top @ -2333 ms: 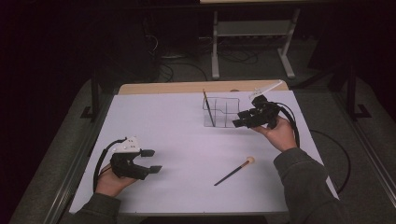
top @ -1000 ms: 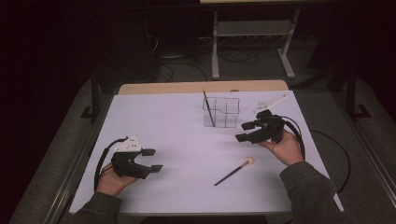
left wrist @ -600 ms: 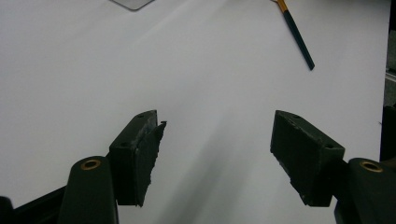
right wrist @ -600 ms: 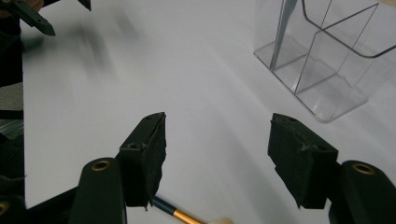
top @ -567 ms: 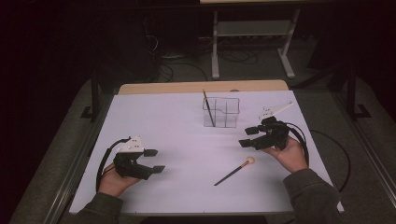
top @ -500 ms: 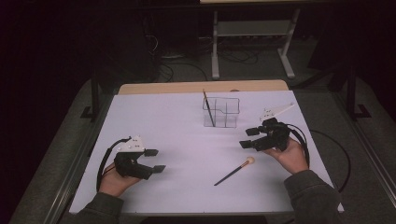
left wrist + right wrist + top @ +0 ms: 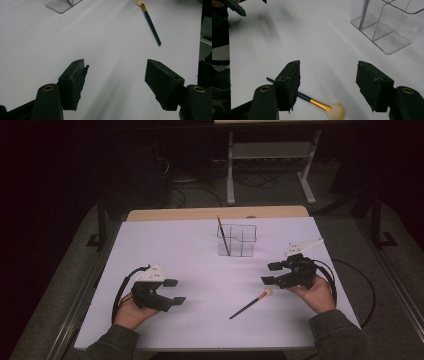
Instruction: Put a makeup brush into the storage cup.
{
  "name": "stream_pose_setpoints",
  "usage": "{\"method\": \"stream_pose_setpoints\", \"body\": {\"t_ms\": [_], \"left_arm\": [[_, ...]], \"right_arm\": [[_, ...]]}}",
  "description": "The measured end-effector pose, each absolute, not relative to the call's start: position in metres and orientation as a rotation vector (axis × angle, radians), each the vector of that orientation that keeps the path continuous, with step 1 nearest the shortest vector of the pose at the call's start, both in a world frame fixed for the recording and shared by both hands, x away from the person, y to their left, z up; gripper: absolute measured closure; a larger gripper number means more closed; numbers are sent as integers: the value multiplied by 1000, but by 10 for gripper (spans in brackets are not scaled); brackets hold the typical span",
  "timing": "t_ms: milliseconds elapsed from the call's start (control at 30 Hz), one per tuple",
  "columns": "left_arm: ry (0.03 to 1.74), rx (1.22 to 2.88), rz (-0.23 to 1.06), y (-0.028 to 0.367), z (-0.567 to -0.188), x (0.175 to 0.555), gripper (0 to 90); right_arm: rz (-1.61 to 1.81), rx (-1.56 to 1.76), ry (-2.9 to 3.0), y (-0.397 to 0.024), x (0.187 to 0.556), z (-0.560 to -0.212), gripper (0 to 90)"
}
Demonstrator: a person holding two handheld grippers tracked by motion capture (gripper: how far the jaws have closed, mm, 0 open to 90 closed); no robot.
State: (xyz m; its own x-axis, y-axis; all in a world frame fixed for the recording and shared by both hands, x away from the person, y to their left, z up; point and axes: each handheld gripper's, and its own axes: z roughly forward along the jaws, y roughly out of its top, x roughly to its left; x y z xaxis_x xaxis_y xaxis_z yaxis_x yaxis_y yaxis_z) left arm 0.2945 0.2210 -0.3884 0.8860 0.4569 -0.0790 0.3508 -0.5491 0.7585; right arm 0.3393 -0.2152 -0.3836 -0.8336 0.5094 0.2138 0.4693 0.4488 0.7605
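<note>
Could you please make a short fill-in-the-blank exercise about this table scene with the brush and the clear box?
1. The makeup brush lies flat on the ____ table cover.
2. The clear organizer holds one ____ stick that leans inside it.
3. The right hand-held gripper has its jaws ____, with nothing between them.
4. The brush lies nearer to the ____ hand-held gripper than to the other one.

Missing words: white; dark; open; right

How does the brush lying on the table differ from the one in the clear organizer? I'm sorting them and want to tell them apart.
The brush on the table lies flat on the white surface, while the brush in the organizer stands nearly upright, leaning in a compartment of the clear organizer. The lying one shows a pale round tuft and gold ferrule; the standing one's tip cannot be made out. The lying one sits close to the right tongs. Both have slim dark handles.
</note>
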Motion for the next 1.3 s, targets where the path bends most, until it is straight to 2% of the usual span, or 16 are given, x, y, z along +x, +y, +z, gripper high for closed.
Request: {"method": "stream_pose_setpoints", "body": {"t_ms": [733, 1300], "left_arm": [[542, 2246, 142, 189, -387, 300, 320], [492, 2280, 111, 145, -384, 304, 326]], "right_arm": [[1356, 890, 2636, -225, 330, -395, 350], [1360, 883, 2628, -228, 327, -397, 347]]}}
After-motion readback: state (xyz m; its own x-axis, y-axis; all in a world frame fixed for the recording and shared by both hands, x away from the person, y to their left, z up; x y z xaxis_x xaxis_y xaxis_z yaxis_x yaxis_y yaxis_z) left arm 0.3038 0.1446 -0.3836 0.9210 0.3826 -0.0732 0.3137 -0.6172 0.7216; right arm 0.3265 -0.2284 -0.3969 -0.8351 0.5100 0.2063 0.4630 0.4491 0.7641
